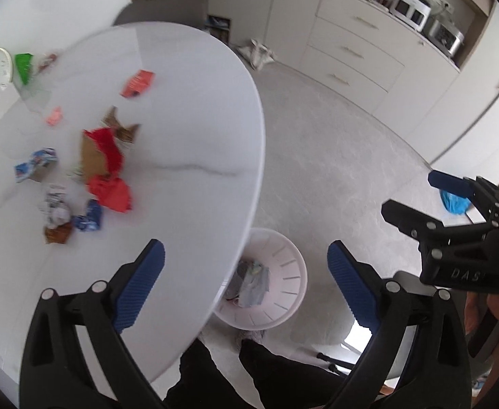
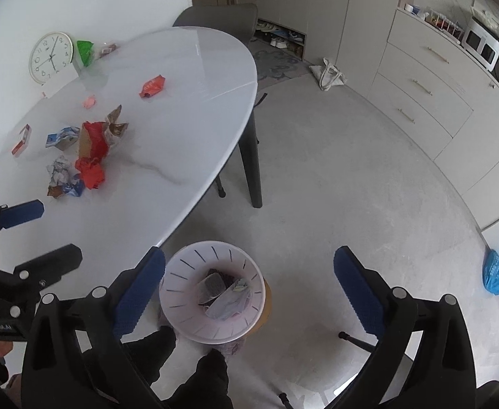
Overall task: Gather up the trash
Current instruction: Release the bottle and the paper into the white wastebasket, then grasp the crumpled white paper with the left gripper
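Right wrist view is giving the fuller account of progress: the white bin (image 2: 212,291) on the floor, just off the tabletop's near edge, is already holding a few crumpled pieces (image 2: 227,293), so I judge the collecting as begun but far from finished.

Most of the trash is sitting on the white table (image 2: 188,109). Going left to right along it: a small red-and-white box (image 2: 21,140) near the left edge, a blue-and-white wrapper (image 2: 62,138), a crumpled silvery wrapper (image 2: 59,171), a red crumpled bag (image 2: 91,173) beside a brown-and-red packet (image 2: 94,136), a small pink scrap (image 2: 89,101), and an orange-red wrapper (image 2: 152,86) lying alone toward the far edge. A green bag (image 2: 85,51) and a clock (image 2: 51,57) are standing at the far left corner against the wall.

Both tools are empty. The left gripper (image 1: 246,269) is hanging with its jaws spread wide over the table's near edge; the right gripper (image 2: 249,272) is spread just as wide, directly above the bin.

Only the right view is showing the small box and the bin's whole rim; the left view, partly blurred, is catching the bin half hidden under the tabletop edge, but it is showing the right gripper from the side.
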### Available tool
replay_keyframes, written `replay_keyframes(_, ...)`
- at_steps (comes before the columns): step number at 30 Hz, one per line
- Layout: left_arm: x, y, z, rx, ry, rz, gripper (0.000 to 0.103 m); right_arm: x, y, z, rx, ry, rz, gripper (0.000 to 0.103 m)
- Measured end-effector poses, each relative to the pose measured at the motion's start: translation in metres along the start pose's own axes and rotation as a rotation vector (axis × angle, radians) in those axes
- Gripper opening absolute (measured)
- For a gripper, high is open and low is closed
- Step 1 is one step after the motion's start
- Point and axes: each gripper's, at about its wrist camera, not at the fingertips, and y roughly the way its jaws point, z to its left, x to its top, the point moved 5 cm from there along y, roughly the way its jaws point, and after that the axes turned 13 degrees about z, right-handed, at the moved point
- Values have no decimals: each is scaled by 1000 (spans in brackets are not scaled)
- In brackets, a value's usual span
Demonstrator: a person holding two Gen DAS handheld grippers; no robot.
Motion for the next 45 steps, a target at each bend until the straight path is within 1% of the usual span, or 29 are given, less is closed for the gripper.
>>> replay_keyframes(3, 0, -17, 22, 17, -37, -28, 92, 7, -13, 18, 1, -33, -30, 99)
replay_keyframes(6, 0, -26, 41, 9, -82, -44, 92, 14, -23, 33, 14, -59, -52, 99)
replay_keyframes(13, -11, -33, 72, 29, -143, -54, 92, 28, -33, 62, 28, -101, -77, 99)
replay_keyframes(21, -17, -35, 109, 53, -203, -50, 92, 45, -29, 88, 37, -128, -81, 99)
replay_keyframes(26, -21, -31, 148, 101, -228, -40, 92, 54, -18, 110, 57, -145, -68, 100)
replay_keyframes(28, -24, -27, 168, 116, -247, -29, 92, 58, -10, 119, 76, -148, -57, 100)
replay_keyframes(32, -29, -16, 202, 111, -283, 2, 92, 66, 7, 138, 98, -153, -27, 100)
replay_keyframes(36, -28, 0, 232, 136, -293, 21, 92, 74, 24, 158, 109, -162, 6, 100)
replay_keyframes(41, -20, 27, 263, 103, -341, 63, 92, 82, 40, 179, 116, -168, 39, 100)
replay_keyframes(45, -4, 49, 282, 87, -361, 80, 92, 90, 51, 191, 117, -168, 57, 100)
